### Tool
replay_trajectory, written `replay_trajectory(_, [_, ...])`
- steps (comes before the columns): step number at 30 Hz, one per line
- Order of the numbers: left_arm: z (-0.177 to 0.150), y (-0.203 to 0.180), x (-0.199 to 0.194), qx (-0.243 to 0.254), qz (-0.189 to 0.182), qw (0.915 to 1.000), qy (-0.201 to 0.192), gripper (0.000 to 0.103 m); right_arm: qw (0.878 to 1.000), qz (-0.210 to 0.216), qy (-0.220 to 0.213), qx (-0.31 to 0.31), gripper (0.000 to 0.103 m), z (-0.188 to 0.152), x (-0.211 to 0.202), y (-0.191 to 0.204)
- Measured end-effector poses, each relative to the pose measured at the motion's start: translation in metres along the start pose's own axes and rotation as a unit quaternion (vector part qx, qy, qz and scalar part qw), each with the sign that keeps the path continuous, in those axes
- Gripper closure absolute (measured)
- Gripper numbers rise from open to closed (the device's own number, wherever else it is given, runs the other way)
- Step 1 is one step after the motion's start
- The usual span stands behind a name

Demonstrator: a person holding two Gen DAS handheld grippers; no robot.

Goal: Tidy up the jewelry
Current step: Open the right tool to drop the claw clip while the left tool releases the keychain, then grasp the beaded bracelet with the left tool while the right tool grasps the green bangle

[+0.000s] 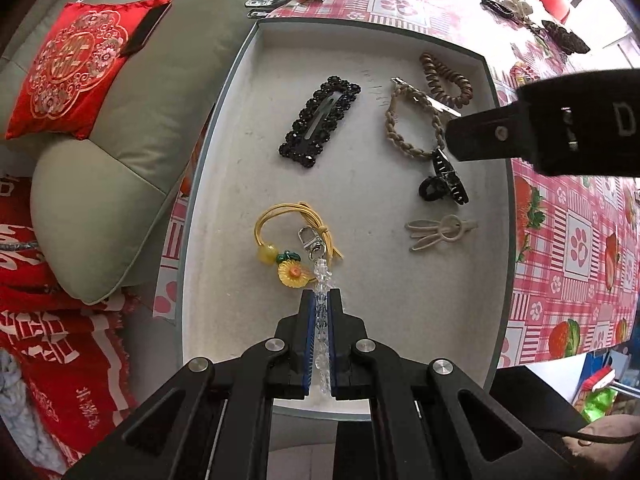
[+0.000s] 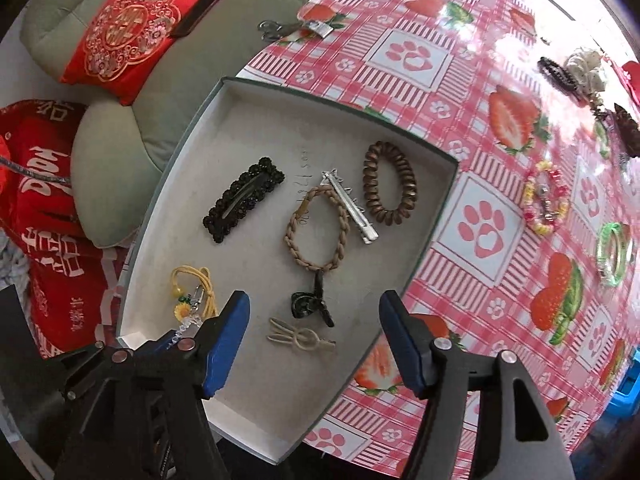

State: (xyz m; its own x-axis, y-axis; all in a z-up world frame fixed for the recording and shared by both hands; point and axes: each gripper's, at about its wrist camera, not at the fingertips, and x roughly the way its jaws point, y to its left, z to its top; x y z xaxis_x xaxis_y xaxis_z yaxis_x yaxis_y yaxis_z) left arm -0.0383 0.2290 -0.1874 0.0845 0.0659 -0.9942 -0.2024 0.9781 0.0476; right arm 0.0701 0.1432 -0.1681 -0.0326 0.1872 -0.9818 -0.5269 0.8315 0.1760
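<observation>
L gripper (image 1: 320, 308), jaws clamped on bead chain (image 1: 322, 280) lengthwise over tray (image 1: 224, 168); R gripper (image 2: 314, 320), jaws apart & empty, hovers above beige clip (image 2: 298, 338).

The worktop (image 2: 404, 92), covered in a glossy pink strawberry-and-paw-print oilcloth, carries a shallow white cardboard tray (image 2: 192, 216) at its near-left edge. Metal scissors (image 2: 276, 30) lie at its far-left edge, and a multicoloured bead bracelet (image 2: 546, 202) and a green translucent bangle (image 2: 614, 254) toward its right side.

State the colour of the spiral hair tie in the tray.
Brown spiral hair tie, clearest in the right wrist view.
</observation>
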Motion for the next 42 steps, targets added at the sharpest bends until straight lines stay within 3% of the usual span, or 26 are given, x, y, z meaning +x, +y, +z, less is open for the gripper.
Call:
replay_trajectory(3, [-0.002, 0.001, 0.000, 0.003, -0.001, 1.0000, -0.001, 0.092, 1.000, -0.012, -0.003, 0.002, 0.032, -0.002, -0.008, -0.007])
replay_trajectory(6, [-0.002, 0.002, -0.002, 0.003, -0.003, 1.0000, -0.002, 0.092, 1.000, -0.016, -0.007, 0.007, 0.023, -0.007, -0.014, -0.011])
replay_trajectory(12, [-0.001, 0.002, -0.004, 0.002, -0.008, 1.0000, -0.002, 0.090, 0.999, -0.022, -0.011, 0.023, 0.023, -0.015, -0.023, -0.019])
replay_trajectory(14, [-0.001, 0.000, -0.004, 0.005, -0.008, 1.0000, -0.001, 0.026, 0.999, -0.022, -0.013, 0.029, 0.023, -0.019, -0.027, -0.024])
replay_trajectory(15, [-0.001, 0.000, -0.007, 0.003, -0.001, 1.0000, -0.006, 0.000, 0.999, -0.022, -0.014, 0.033, 0.023, -0.022, -0.029, -0.027])
replay_trajectory(20, [0.003, -0.007, -0.014, 0.024, 0.004, 0.9995, -0.022, 0.000, 0.998, -0.017, -0.019, 0.049, 0.021, -0.036, -0.037, -0.037])
replay_trajectory(22, [0.003, -0.008, -0.017, 0.032, 0.010, 0.9991, -0.026, 0.000, 0.998, -0.015, -0.017, 0.054, 0.012, -0.042, -0.037, -0.040])
replay_trajectory(29, [0.007, -0.017, -0.030, 0.050, 0.021, 0.9978, -0.039, 0.000, 0.997, -0.024, -0.004, 0.072, 0.012, -0.081, -0.030, -0.059])
replay_trajectory(34, [0.013, -0.034, -0.028, 0.072, 0.006, 0.9972, -0.021, 0.000, 0.993, -0.027, 0.038, 0.106, 0.012, -0.112, -0.019, -0.089])
replay_trajectory(42, [0.036, -0.090, -0.046, 0.114, 0.004, 0.9929, -0.032, 0.000, 0.981, -0.034, 0.055, 0.184, 0.012, -0.140, -0.016, -0.159])
